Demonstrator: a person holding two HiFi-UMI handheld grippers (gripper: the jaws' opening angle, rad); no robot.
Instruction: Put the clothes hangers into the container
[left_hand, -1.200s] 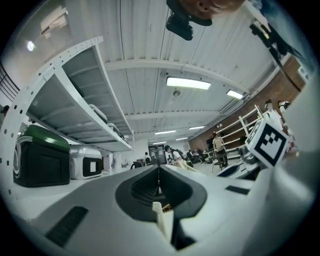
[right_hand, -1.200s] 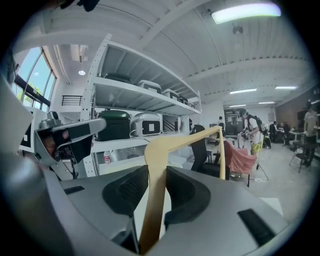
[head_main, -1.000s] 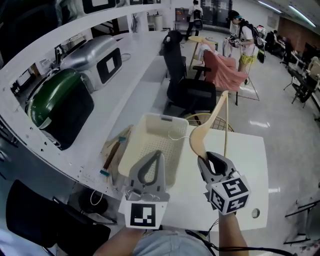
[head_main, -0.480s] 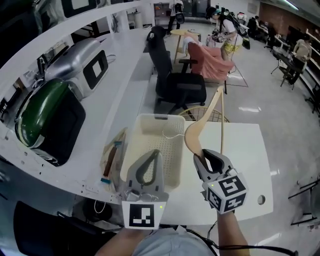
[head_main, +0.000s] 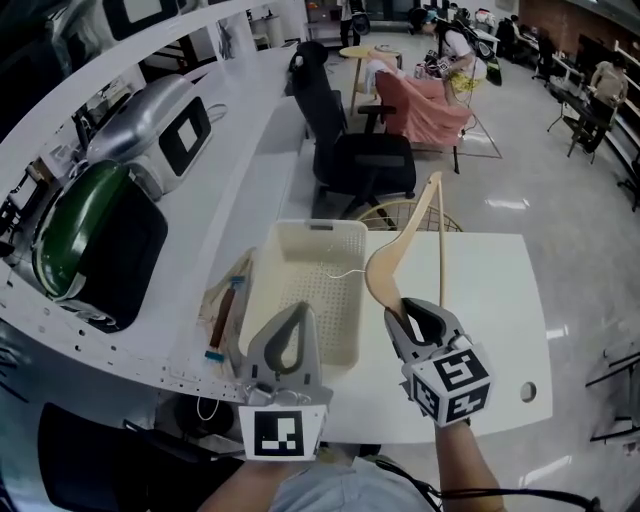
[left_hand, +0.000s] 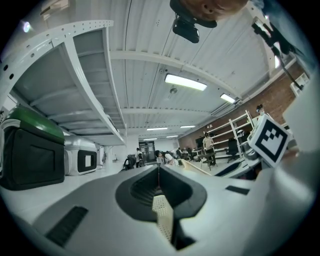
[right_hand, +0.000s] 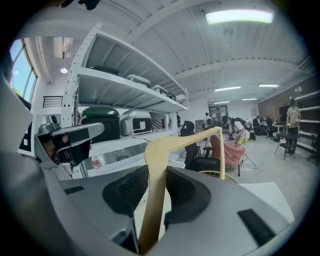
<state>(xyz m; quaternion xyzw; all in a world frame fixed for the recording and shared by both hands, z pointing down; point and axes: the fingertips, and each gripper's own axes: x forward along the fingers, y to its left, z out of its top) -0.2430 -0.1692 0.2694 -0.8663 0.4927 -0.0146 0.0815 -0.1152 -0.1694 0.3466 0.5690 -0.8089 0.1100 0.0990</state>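
Note:
A wooden clothes hanger with a thin wire hook is raised over the white table, and my right gripper is shut on one of its arms. In the right gripper view the hanger runs up between the two jaws. Its hook hangs over the cream perforated basket, which stands left of the hanger. My left gripper hovers over the basket's near end with its jaws together and nothing between them; its own view shows the left gripper shut, with the basket's mesh below.
A paper bag with a tool lies left of the basket. Green and silver appliances sit on the left shelf. A black office chair and a yellow wire ring stand beyond the table. People are far back.
The view has shifted slightly. Both grippers hold much the same pose, with the hanger still gripped beside the basket.

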